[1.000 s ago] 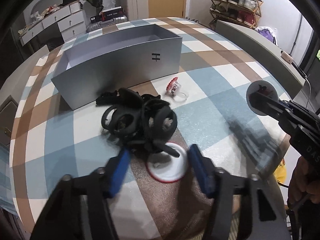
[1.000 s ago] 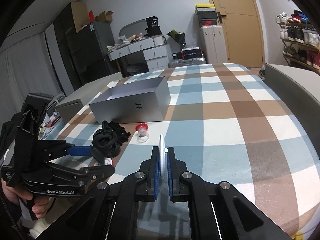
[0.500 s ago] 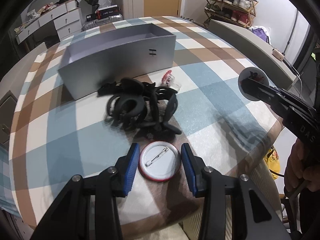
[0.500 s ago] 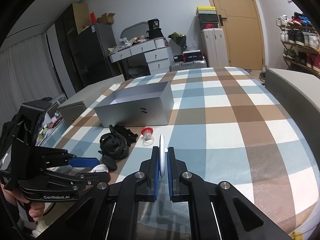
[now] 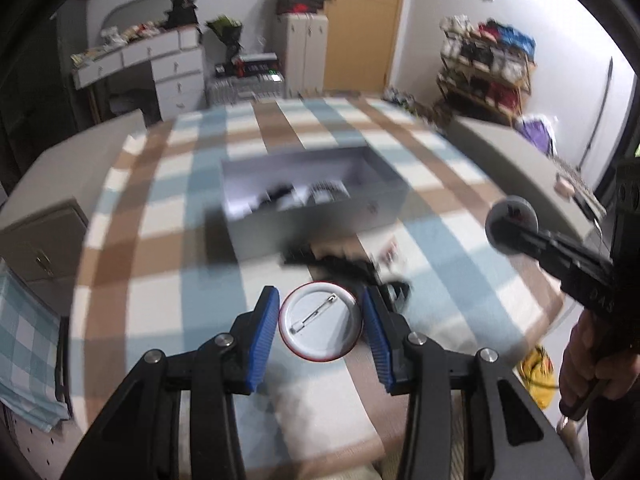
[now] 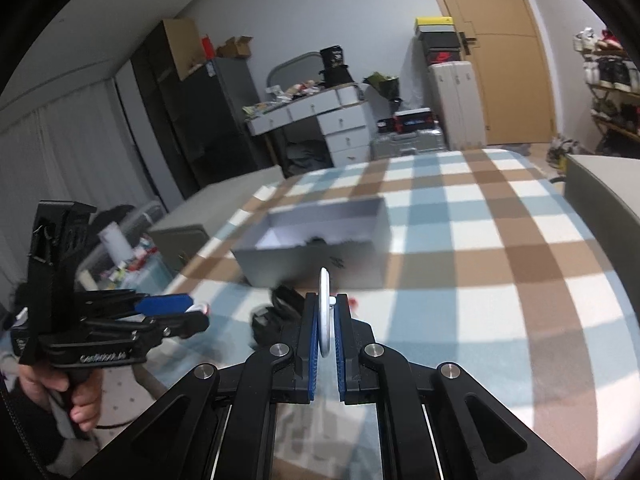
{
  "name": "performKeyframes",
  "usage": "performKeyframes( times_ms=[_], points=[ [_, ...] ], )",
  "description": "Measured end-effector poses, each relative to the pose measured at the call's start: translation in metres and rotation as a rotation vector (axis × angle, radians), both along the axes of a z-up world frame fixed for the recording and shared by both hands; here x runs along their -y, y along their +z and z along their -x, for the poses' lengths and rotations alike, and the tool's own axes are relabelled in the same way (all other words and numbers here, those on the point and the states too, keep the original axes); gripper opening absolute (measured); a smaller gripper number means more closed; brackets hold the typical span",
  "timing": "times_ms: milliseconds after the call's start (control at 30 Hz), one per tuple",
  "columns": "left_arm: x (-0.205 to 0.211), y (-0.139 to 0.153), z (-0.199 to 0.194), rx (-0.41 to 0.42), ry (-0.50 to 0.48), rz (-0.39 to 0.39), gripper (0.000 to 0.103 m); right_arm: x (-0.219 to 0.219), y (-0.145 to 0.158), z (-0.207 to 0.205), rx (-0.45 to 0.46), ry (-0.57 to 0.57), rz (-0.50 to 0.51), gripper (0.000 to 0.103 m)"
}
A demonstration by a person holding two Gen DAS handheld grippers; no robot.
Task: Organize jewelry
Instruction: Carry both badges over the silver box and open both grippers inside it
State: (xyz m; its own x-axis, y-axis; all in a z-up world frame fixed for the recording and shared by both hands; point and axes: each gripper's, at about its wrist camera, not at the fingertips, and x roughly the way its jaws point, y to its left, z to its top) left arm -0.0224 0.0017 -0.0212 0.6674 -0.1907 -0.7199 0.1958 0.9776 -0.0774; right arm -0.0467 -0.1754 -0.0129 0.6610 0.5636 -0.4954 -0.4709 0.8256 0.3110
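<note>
My left gripper (image 5: pixel 320 322) is shut on a round white pin badge with a red rim (image 5: pixel 321 321), pin side up, held above the table. My right gripper (image 6: pixel 325 322) is shut on a second round badge (image 6: pixel 324 312), held edge-on; it shows at the right of the left wrist view (image 5: pixel 511 219). The grey open box (image 5: pixel 316 216) stands on the plaid tablecloth beyond, with dark items inside. A pile of black hair clips (image 5: pixel 344 266) and a small red ring (image 5: pixel 390 250) lie in front of the box, blurred.
The plaid table (image 6: pixel 500 280) stretches to the right of the box. The left gripper shows at the left of the right wrist view (image 6: pixel 168 306). Grey cabinets flank the table; drawers, suitcases and a shoe rack stand behind.
My left gripper closed on the red-rimmed badge and lifted it off the table, tilting up toward the box. The right gripper rose with its badge still held.
</note>
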Motion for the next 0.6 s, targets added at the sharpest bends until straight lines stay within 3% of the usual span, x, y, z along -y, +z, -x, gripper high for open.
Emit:
performKeyframes(
  times_ms=[300, 600],
  points=[
    [-0.02, 0.019, -0.053, 0.087, 0.021, 0.067, 0.037, -0.024, 0.019, -0.063, -0.062, 0.061, -0.101, 0.007],
    [-0.022, 0.009, -0.095, 0.068, 0.006, 0.113, 0.037, -0.053, 0.01, -0.118, -0.118, 0.1, -0.081, 0.007]
  ],
)
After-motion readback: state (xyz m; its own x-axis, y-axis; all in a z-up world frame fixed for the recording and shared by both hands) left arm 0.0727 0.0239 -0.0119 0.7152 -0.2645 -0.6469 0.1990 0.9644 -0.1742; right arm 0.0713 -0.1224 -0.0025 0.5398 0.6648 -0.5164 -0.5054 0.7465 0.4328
